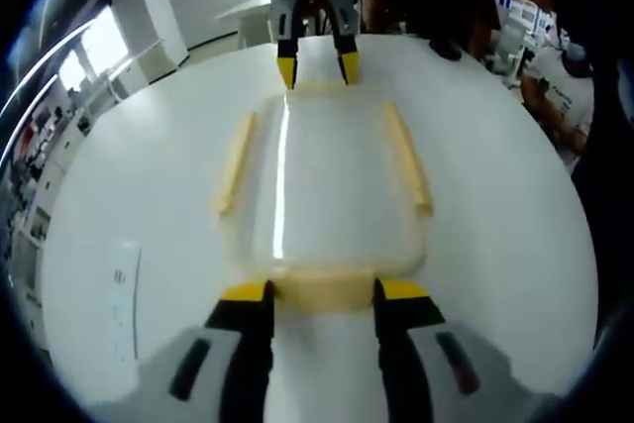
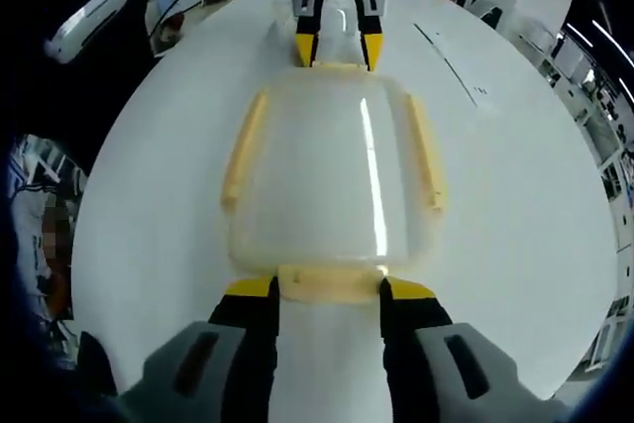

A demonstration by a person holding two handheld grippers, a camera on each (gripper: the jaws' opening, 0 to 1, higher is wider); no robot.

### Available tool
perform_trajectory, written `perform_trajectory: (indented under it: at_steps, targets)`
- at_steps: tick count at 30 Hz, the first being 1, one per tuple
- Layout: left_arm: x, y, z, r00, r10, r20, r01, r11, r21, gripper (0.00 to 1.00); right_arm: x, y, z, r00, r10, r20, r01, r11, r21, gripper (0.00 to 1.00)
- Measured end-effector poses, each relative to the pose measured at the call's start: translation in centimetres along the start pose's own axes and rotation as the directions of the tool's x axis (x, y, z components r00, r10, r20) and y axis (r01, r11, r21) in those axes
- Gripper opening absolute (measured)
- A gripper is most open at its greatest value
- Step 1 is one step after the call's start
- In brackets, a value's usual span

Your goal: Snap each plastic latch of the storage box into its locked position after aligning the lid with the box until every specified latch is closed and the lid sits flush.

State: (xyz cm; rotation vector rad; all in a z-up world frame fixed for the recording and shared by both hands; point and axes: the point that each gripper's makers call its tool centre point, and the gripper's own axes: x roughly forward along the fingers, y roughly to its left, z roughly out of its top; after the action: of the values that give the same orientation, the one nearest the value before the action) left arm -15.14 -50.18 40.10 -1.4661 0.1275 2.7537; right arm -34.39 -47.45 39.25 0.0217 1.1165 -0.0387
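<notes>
In the left gripper view the left gripper (image 1: 322, 292) has its yellow-tipped jaws spread wide to either side of the near latch (image 1: 324, 291), a cream strip on the short end of the storage box (image 1: 327, 190). The box lies near the middle of the round white table (image 1: 495, 205), well in from its edge, with its long axis running straight away from this gripper toward the other one. A clear lid (image 1: 332, 170) covers it, and a cream latch runs along each long side. At the far short end the right gripper (image 1: 317, 68) points back, jaws wide at the box's end latch.

The right gripper view gives the reverse — the right gripper (image 2: 331, 287) open about its own end latch (image 2: 331, 282), the box (image 2: 332, 175) stretching off to the left gripper (image 2: 338, 50).

The left gripper view adds a flat white label (image 1: 123, 294) on the table beside the box; its marks are too small to read. The right gripper view adds a thin dark line (image 2: 451, 64) across the table beyond the box.
</notes>
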Motion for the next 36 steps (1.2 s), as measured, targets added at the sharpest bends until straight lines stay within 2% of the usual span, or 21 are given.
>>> perform_trajectory:
  at_steps: [16,21,29,36]
  targets:
    - [-0.1,0.0,0.3,1.0,0.002,-0.018,-0.002,1.0,-0.001,0.38,-0.1,-0.1,-0.2,1.0,0.001,-0.009,-0.001,1.0,-0.008,0.38]
    - [-0.6,0.0,0.7,1.0,0.009,-0.018,-0.009,1.0,0.018,0.38,-0.2,0.3,-0.1,1.0,0.008,-0.011,-0.008,1.0,0.012,0.38]
    - [-1.8,-0.8,1.0,0.999,0.009,-0.032,-0.009,1.0,0.009,0.38,-1.4,1.0,0.8,1.0,-0.001,-0.005,0.001,1.0,0.016,0.38]
    - [-3.7,-1.5,1.2,0.999,0.016,-0.034,-0.016,1.0,0.013,0.38,-2.6,2.0,2.6,1.0,-0.017,0.0,0.017,1.0,0.005,0.38]
